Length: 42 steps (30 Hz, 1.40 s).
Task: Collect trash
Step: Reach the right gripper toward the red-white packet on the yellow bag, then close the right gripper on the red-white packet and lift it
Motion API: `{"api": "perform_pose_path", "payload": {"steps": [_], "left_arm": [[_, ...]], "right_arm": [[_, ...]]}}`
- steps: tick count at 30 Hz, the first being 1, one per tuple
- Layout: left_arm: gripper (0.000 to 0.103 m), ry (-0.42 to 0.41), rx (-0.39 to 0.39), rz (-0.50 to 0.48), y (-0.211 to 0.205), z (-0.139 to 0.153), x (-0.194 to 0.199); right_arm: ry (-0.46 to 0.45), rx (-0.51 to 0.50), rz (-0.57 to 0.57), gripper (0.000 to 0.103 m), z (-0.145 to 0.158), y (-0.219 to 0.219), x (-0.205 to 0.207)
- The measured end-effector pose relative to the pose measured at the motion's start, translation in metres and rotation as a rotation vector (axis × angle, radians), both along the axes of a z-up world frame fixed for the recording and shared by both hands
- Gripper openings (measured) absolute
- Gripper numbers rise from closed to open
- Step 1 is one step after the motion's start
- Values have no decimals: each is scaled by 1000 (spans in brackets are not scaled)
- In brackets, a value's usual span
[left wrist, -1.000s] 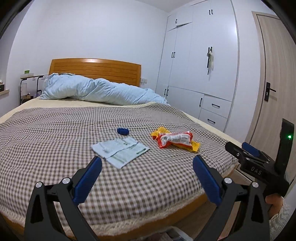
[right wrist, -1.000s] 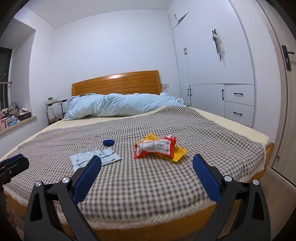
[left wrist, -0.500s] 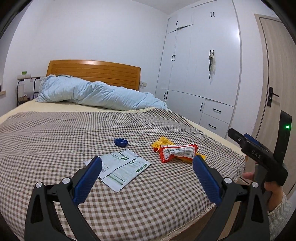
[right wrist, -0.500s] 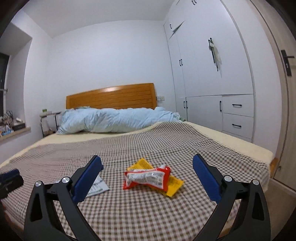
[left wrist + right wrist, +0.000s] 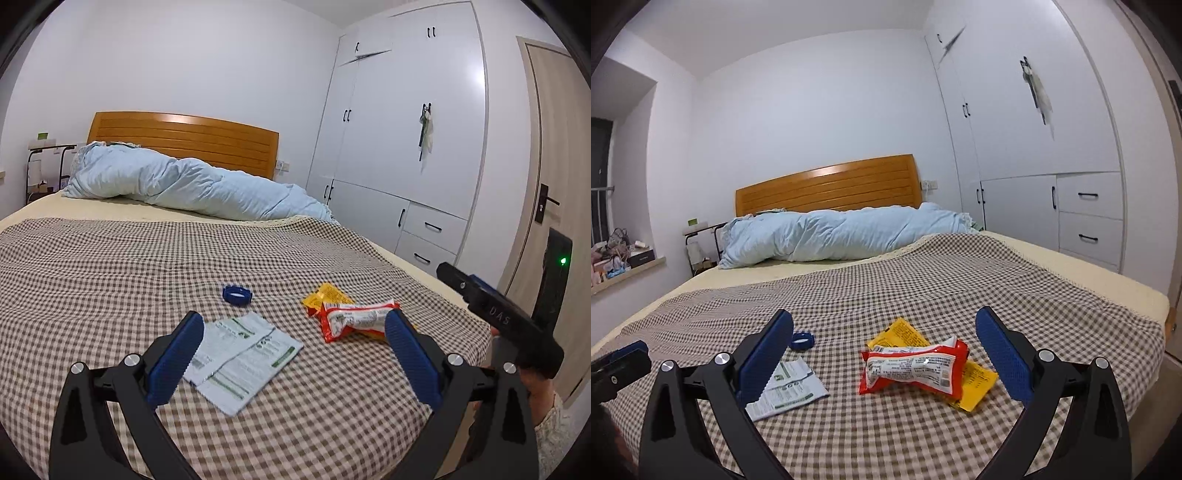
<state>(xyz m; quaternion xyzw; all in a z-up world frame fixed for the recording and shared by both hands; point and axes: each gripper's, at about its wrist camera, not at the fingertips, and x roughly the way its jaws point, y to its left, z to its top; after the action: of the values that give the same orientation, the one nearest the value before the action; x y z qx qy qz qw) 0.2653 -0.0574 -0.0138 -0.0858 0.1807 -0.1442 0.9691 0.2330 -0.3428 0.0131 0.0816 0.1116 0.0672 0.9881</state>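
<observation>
Trash lies on the checked bedspread (image 5: 110,280): a white and green paper wrapper (image 5: 243,358), a blue bottle cap (image 5: 237,294), and a red snack packet (image 5: 354,319) on top of a yellow packet (image 5: 325,295). My left gripper (image 5: 293,354) is open just above the paper wrapper, with nothing in it. My right gripper (image 5: 884,356) is open too, and the red snack packet (image 5: 912,369) with the yellow packet (image 5: 975,386) under it sits between and beyond its fingers. The paper wrapper (image 5: 786,387) and blue cap (image 5: 803,340) show at the left.
A light blue duvet (image 5: 192,188) lies bunched before the wooden headboard (image 5: 184,138). White wardrobes (image 5: 410,147) and a door (image 5: 554,206) line the right wall. A windowsill with clutter (image 5: 617,258) is at the left. The other gripper's body (image 5: 506,317) shows at the right.
Both grippers have moved forward and lower over the bed; the wrappers now look larger and closer. Both stay open and nothing has been picked up.
</observation>
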Motion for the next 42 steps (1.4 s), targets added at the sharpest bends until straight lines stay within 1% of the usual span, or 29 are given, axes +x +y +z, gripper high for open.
{"api": "perform_pose_path", "payload": {"steps": [2, 4, 6, 9, 13, 20, 22, 24, 26, 28, 31, 35, 39, 41, 42], "left_arm": [[95, 7, -18, 7, 3, 0, 9], [95, 18, -27, 9, 5, 0, 17], [95, 31, -34, 13, 6, -1, 27], [95, 40, -43, 7, 7, -1, 41], [95, 39, -8, 36, 6, -1, 56], [95, 88, -5, 27, 7, -15, 77], [95, 107, -17, 24, 8, -21, 82], [95, 122, -36, 20, 10, -25, 86], [95, 135, -58, 13, 10, -28, 88], [95, 143, -61, 9, 8, -31, 90], [95, 152, -52, 0, 5, -34, 92], [95, 167, -50, -12, 2, -39, 94], [95, 176, -61, -22, 0, -40, 93], [95, 172, -58, -25, -2, -40, 92], [95, 171, -53, -28, -3, -40, 91]], "right_arm": [[1, 20, -4, 95, 0, 3, 7], [9, 16, -11, 95, 0, 6, 14], [28, -14, -5, 95, -1, 12, 21], [75, -62, -42, 95, -6, 20, 35], [161, -74, -70, 95, -18, 23, 59], [339, -188, -111, 95, -49, 33, 105], [397, -235, -128, 95, -58, 36, 120], [448, -262, -162, 95, -67, 36, 132], [497, -252, -147, 95, -77, 36, 147], [545, -272, -136, 95, -88, 38, 159], [573, -289, -111, 95, -102, 41, 169], [616, -244, -64, 95, -114, 35, 174], [619, -194, -37, 95, -116, 26, 172], [620, -210, -28, 95, -115, 29, 170], [620, -222, -24, 93, -115, 32, 169]]}}
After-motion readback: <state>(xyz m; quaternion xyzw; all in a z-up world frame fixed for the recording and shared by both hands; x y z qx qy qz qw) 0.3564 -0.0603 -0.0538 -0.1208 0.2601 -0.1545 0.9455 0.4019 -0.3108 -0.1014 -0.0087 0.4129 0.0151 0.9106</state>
